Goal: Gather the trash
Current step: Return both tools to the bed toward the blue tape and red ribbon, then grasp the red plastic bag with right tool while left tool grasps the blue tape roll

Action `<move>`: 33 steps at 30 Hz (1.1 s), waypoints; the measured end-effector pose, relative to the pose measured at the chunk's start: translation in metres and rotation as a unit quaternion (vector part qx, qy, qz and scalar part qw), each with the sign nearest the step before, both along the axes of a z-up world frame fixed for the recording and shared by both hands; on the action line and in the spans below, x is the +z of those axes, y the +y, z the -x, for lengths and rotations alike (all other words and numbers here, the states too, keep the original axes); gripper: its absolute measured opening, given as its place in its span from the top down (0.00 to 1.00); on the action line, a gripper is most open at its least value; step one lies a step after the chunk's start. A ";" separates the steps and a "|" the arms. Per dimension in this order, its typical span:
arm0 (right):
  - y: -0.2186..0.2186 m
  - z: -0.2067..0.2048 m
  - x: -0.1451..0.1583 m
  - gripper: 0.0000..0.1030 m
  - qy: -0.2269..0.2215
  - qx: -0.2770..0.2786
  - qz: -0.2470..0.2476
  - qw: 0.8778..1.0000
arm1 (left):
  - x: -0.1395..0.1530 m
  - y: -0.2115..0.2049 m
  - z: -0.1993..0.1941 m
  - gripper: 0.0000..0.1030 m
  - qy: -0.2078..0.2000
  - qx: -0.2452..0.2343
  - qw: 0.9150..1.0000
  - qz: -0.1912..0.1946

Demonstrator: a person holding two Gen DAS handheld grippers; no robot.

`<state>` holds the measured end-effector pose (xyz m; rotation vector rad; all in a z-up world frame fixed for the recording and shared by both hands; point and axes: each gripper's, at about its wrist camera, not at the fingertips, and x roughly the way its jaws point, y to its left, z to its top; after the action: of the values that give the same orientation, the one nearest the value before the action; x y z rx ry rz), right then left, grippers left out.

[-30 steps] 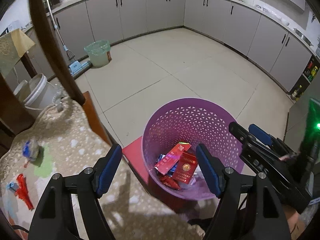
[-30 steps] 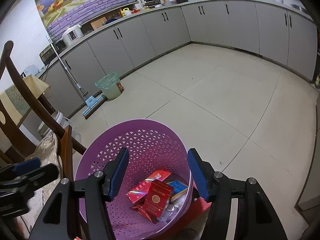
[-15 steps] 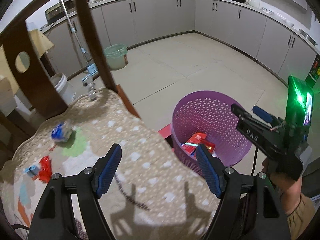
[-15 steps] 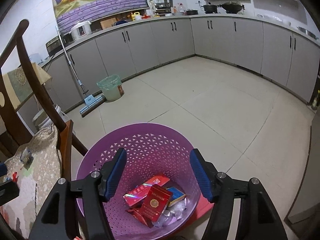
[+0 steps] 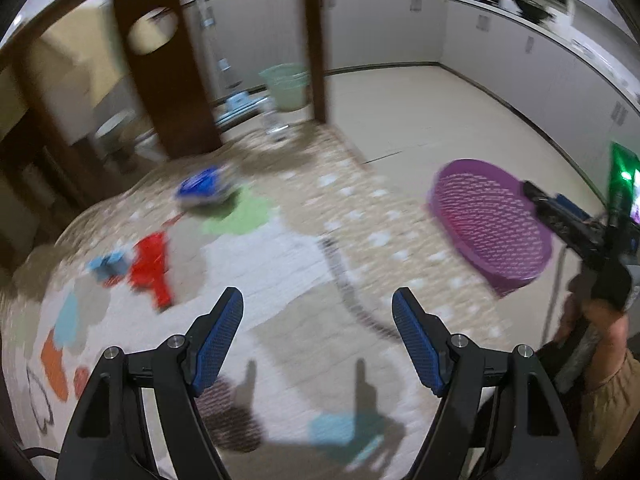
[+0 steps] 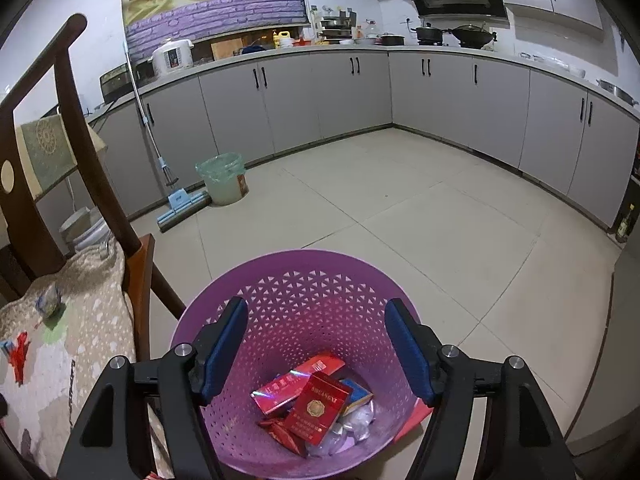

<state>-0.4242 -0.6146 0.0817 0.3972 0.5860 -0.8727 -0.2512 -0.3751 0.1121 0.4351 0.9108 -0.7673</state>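
patterned cushion, seemingly chair seat, tiled floor

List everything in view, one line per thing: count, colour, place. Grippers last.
basket: one, purple, on the floor beside the chair.
cigarette packs: several, mostly red, inside the basket.
red wrapper: one, on the chair cushion.
blue wrapper: one, on the cushion, farther back.
cushion: one, beige patterned, on the wooden chair.
bin: one, green-lined, by the cabinets.
mop: one, blue-headed, beside that bin.
left gripper: open, empty, over the cushion.
right gripper: open, empty, over the basket.
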 end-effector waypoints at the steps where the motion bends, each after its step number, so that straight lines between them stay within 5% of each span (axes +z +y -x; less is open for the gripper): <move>1: 0.002 0.001 0.000 0.27 0.002 -0.002 0.001 1.000 | -0.001 0.009 -0.006 0.26 0.003 0.011 1.000 0.001; 12: 0.049 -0.004 0.000 0.26 0.040 0.006 0.051 0.998 | -0.024 0.160 -0.102 0.26 0.022 0.189 0.982 0.016; 17: 0.096 -0.013 0.008 0.24 0.063 0.051 0.098 0.992 | -0.031 0.197 -0.132 0.26 0.025 0.226 0.973 0.037; 24: 0.137 -0.050 0.007 0.22 0.080 0.172 0.045 0.981 | -0.024 0.181 -0.183 0.26 -0.001 0.156 0.987 0.049; 28: 0.164 -0.096 0.005 0.22 0.074 0.261 -0.016 0.962 | -0.031 0.149 -0.205 0.26 0.004 0.082 0.996 0.028; 33: 0.194 -0.153 0.000 0.22 0.065 0.348 -0.083 0.932 | -0.056 0.117 -0.232 0.26 0.065 0.006 0.998 0.008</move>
<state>-0.2711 -0.4202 0.0814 0.2532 0.8563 -0.1659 -0.0189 -0.2581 0.0562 0.3688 1.0275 -0.7987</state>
